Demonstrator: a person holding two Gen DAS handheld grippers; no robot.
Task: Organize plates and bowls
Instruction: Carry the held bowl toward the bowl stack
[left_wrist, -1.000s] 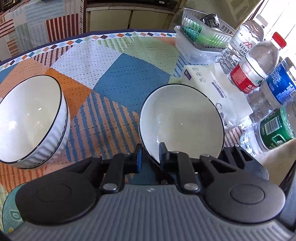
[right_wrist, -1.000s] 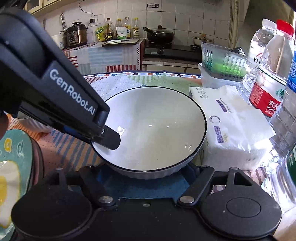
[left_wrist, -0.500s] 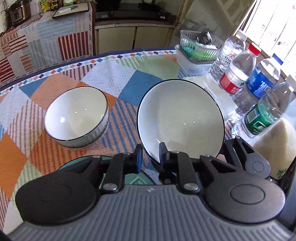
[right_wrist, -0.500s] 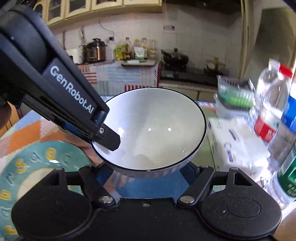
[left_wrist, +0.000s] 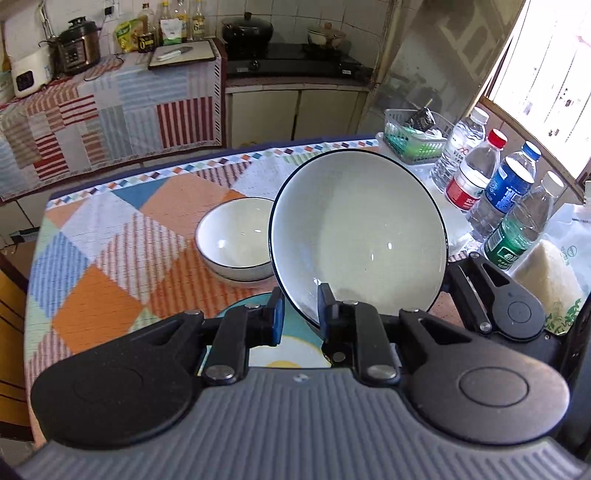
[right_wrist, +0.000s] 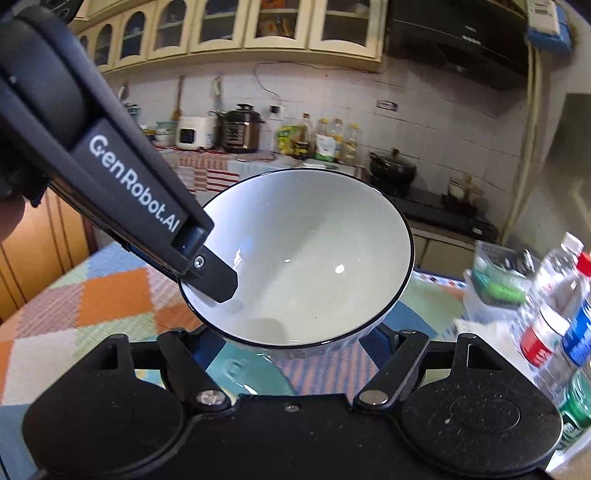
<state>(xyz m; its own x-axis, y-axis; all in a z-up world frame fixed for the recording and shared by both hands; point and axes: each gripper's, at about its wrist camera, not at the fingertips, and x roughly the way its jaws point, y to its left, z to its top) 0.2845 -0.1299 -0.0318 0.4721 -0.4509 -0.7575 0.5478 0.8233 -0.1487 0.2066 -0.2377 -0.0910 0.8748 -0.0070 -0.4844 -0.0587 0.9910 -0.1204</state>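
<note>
1. Two bowls show in my left wrist view. My left gripper (left_wrist: 300, 316) is pinched narrowly on the near rim of the large white bowl (left_wrist: 360, 236), one finger inside and one outside, and the bowl is tilted up off the counter (left_wrist: 110, 266).
2. Same view: the smaller white bowl (left_wrist: 236, 240) sits upright on the patchwork cloth just left of the held bowl, and a teal plate (left_wrist: 295, 339) with a yellow and white print lies beneath my fingers.
3. Same view, right side: four water bottles (left_wrist: 476, 177) stand in a cluster beside a clear basket (left_wrist: 413, 142), with a white bag (left_wrist: 554, 273) near them. Part of my right gripper (left_wrist: 498, 306) shows behind the bowl's right edge.
4. Same view, the room: a striped cloth covers a side bench carrying a pressure cooker (left_wrist: 77, 46) and jars; a black pot (left_wrist: 247, 29) sits on the stove, and bright window light comes in at the right.
5. From my right wrist view, the right gripper (right_wrist: 291, 332) is spread wide with its fingers either side of the bowl's (right_wrist: 306, 258) underside; whether they touch it I cannot tell.
6. Same view: the left gripper's (right_wrist: 212, 275) finger reaches over the bowl's left rim. Cream wall cabinets (right_wrist: 236, 26) and white tiles run behind, and the plate (right_wrist: 251, 373) peeks below.
</note>
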